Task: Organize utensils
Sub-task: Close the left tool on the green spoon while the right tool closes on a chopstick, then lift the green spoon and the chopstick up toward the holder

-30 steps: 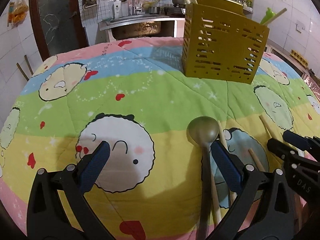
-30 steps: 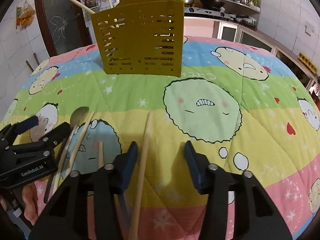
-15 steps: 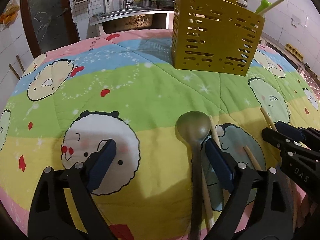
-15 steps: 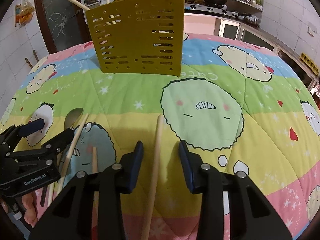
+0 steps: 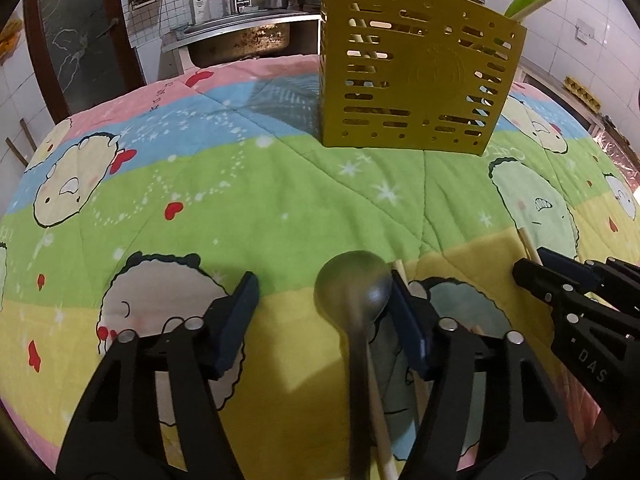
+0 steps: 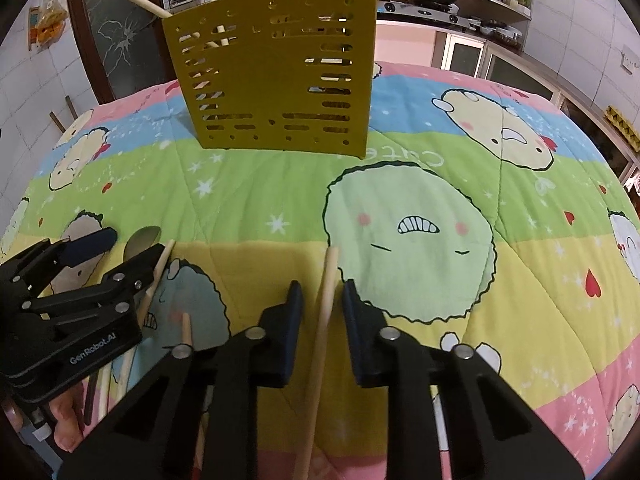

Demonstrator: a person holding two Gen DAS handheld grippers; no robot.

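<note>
A pale wooden chopstick [image 6: 325, 320] lies on the cartoon-printed quilt covering the table [image 6: 440, 280], well in front of the mustard-yellow slotted plastic utensil holder [image 6: 276, 76]. It runs between the pads of the right claw [image 6: 322, 308], which is narrowed round it with a sliver of gap each side, not yet pinching. If the pads close unevenly, I'd expect the round stick to roll or pivot out on the soft quilt.

Left of that chopstick, a dull grey metal spoon [image 5: 354, 292] sits between the fingers of the left claw [image 5: 324, 312], spread wide, its bowl just beside the right pad. Another wooden chopstick [image 5: 382, 412] lies against the handle, so closing there could catch both.

Both handles run out of view beneath the claws, and the holder's contents show only as tips.
</note>
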